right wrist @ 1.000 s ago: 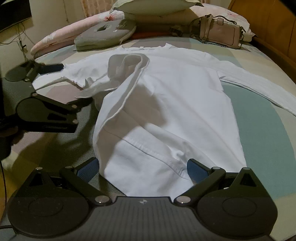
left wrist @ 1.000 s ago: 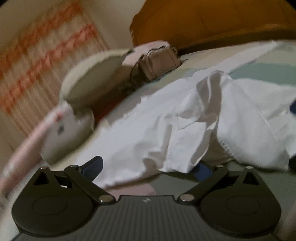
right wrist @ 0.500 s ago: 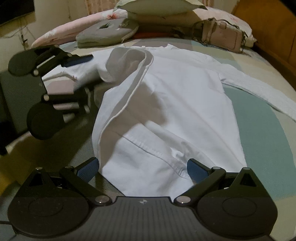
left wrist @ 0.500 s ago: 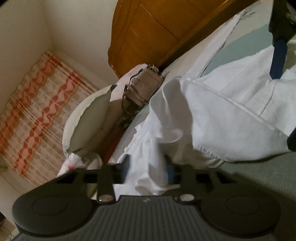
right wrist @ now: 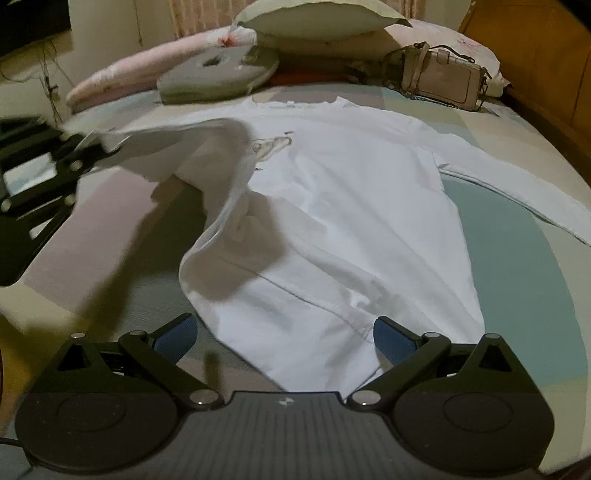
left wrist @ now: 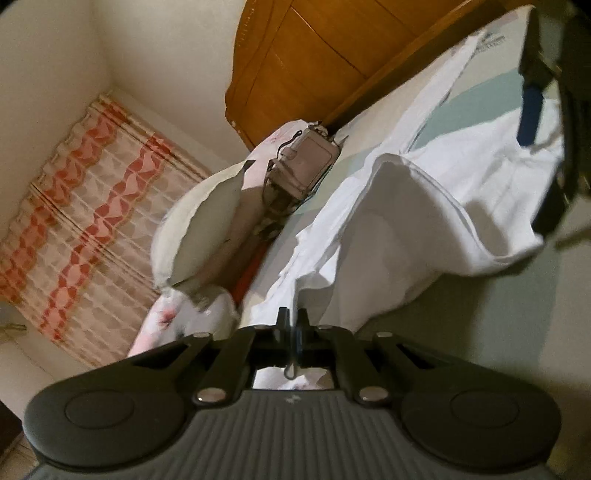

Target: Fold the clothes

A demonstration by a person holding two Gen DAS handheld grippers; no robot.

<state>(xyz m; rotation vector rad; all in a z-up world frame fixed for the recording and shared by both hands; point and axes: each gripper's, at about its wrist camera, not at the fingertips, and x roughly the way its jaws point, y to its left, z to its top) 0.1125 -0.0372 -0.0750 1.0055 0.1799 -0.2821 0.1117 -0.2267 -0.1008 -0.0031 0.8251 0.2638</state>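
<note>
Landmark: the white shirt (right wrist: 351, 221), lying flat and face up on the bed (right wrist: 517, 295).

Nearest, at the shirt's hem: the right gripper (right wrist: 282, 334) stands with jaws wide apart, one blue pad either side of the hem, pressing on nothing.

Off the shirt's left side: the left gripper (left wrist: 293, 325) has just been closing and is now clamped tight on the left sleeve (right wrist: 177, 144), a thin strip of white cloth between its pads. The sleeve is lifted clear of the bed, and the body cloth under it is rucked.

The far sleeve (right wrist: 517, 192) lies stretched out, untouched.

Beyond the collar: a grey cushion (right wrist: 218, 74), pillows (right wrist: 321, 18) and a handbag (right wrist: 439, 74).

Assessment: early stage. Shirt spread; first sleeve taken but not yet laid across. Second sleeve and body folds outstanding.
</note>
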